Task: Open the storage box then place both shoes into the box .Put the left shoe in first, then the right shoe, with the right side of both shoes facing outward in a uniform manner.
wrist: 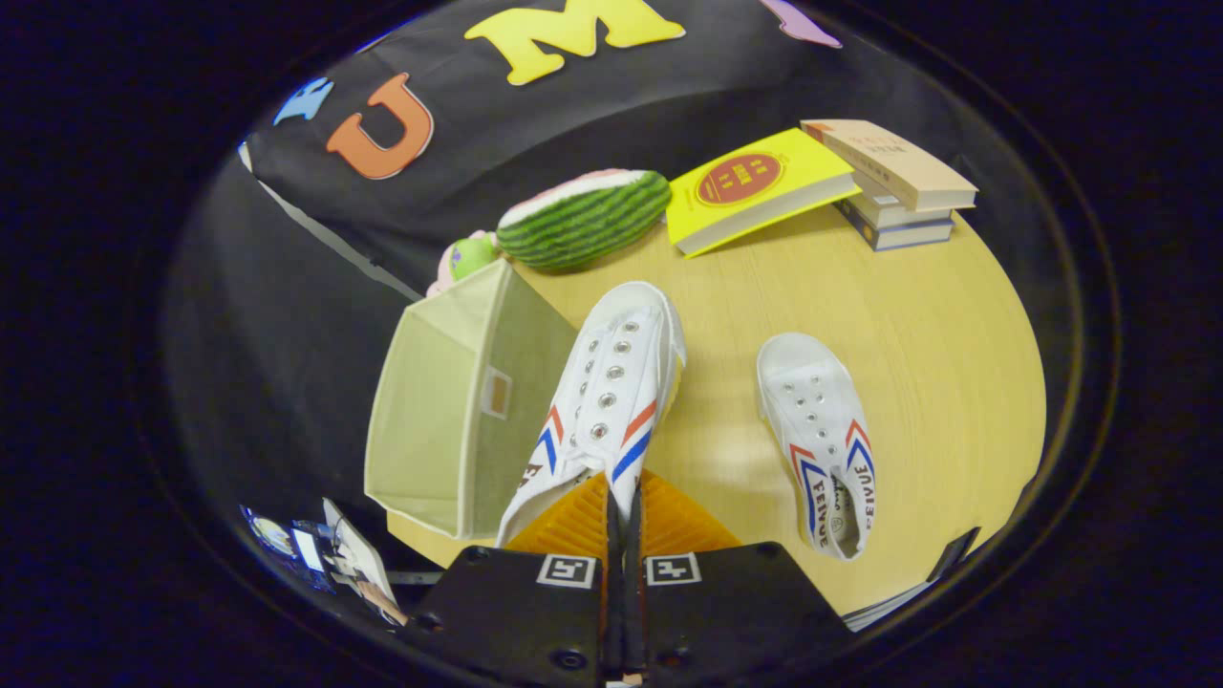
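- You are holding one shoe (611,392) up off the table (917,334): the gripper (623,516) is closed almost fully, its fingers pinching the collar at the heel, toe pointing to 12 o'clock.
- The storage box (459,401) is sitting just to the shoe's 9 o'clock, tipped toward you; its opening is probably facing away, though you cannot confirm that from here.
- The second shoe (824,440) is lying flat at 3 o'clock, well apart.
- Next, you are likely swinging left toward the box mouth, keeping the sole clear of its near wall.
- Open tabletop is lying ahead; the watermelon toy (585,218) and books (822,182) are crowding 12 to 1 o'clock.
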Available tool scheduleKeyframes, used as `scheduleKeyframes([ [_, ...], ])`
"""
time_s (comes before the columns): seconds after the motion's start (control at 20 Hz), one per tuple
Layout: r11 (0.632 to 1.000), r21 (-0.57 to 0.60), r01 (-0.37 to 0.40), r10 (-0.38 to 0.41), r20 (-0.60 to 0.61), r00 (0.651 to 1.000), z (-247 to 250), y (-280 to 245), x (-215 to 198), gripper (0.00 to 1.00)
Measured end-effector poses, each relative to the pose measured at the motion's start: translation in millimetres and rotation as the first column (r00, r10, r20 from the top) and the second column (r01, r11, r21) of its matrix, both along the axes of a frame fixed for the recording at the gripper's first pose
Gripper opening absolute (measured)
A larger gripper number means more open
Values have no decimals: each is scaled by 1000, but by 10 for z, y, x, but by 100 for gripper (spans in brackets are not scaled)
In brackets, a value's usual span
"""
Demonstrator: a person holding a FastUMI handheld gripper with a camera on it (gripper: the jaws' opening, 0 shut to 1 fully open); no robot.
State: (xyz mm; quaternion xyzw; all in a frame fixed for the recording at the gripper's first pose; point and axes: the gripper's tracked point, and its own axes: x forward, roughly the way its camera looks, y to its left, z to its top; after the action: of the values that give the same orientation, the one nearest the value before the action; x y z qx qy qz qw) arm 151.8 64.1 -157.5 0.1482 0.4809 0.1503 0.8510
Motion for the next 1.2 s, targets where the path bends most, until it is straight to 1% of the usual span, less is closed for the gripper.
scheduleKeyframes([
  [0.2,994,110,11,-22,99,995,542,393,56,6],
  [0.25,993,122,-1,-16,138,990,654,494,93,6],
  [0.35,994,107,-38,15,212,977,777,681,121,6],
  [0.45,990,121,-67,35,248,968,813,924,105,6],
  [0.55,986,143,-89,50,254,966,750,1184,108,6],
  [0.7,979,195,-61,9,254,967,611,1516,171,6],
  [0.75,979,194,-58,5,263,965,535,1618,204,6],
  [0.85,985,164,-44,-3,274,962,349,1734,236,6],
  [1.1,993,113,-19,-8,232,973,-120,2060,187,6],
  [1.2,998,62,-32,16,253,967,-237,2171,169,6],
])
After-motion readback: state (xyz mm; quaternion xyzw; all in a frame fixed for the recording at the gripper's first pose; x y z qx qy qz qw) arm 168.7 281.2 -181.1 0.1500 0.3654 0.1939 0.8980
